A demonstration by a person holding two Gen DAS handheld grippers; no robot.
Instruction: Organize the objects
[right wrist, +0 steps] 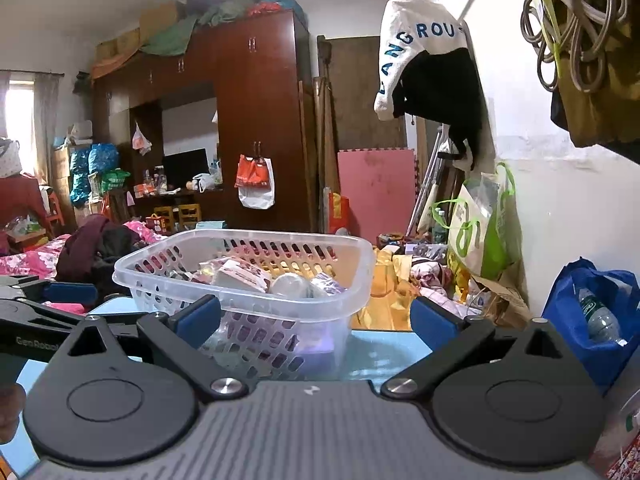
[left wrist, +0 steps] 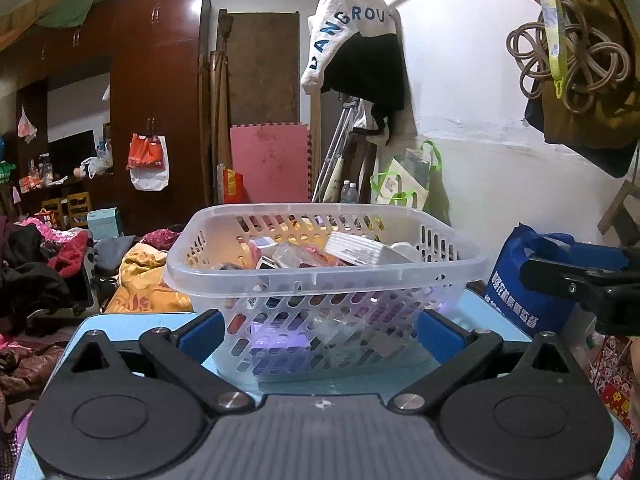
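Note:
A clear plastic basket [left wrist: 320, 276] with slotted walls stands on a light blue table [left wrist: 132, 326]. It holds several small items, among them a white box [left wrist: 356, 250] and a pink packet [left wrist: 260, 248]. My left gripper [left wrist: 322, 334] is open and empty, its blue pads either side of the basket's near wall, close in front of it. The basket also shows in the right wrist view [right wrist: 244, 276], left of centre. My right gripper [right wrist: 316, 322] is open and empty, to the basket's right. It shows at the right edge of the left wrist view [left wrist: 580, 276].
A blue bag [right wrist: 592, 316] with a water bottle sits at the table's right, beside the white wall. Bags and coiled cord [left wrist: 568, 60] hang above it. Piled clothes and bedding [left wrist: 148, 280] lie beyond the table's far edge. A wooden wardrobe [right wrist: 256, 120] stands behind.

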